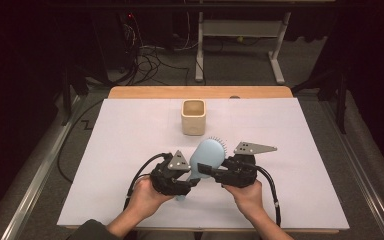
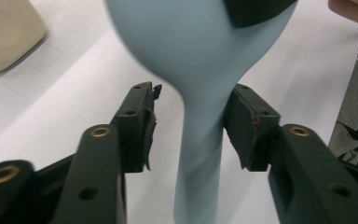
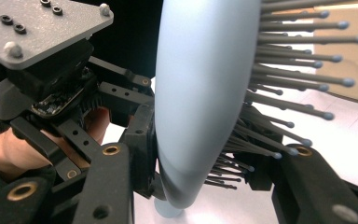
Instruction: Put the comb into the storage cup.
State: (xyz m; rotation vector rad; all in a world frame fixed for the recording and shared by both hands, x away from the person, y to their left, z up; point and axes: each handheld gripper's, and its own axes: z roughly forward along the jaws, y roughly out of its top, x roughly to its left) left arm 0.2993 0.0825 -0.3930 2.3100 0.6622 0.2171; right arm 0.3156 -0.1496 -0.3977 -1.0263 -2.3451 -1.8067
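Note:
A light blue hairbrush (image 1: 207,152) hangs above the white table sheet (image 1: 130,130) between my two grippers. My right gripper (image 1: 209,170) is shut on its oval head: in the right gripper view one pad presses the smooth back of the hairbrush (image 3: 200,93) and the other jaw sits among the bristles (image 3: 298,70). My left gripper (image 1: 192,180) is open around the handle. In the left gripper view the hairbrush (image 2: 200,56) handle runs between the pads of the left gripper (image 2: 193,116), with a clear gap on the left side.
A cream square cup (image 1: 193,116) stands upright behind the brush at the table's middle back, also seen as the cup (image 2: 4,37). Bare wood of the table (image 1: 200,92) shows past the sheet's far edge. Cables trail from both grippers toward the near edge.

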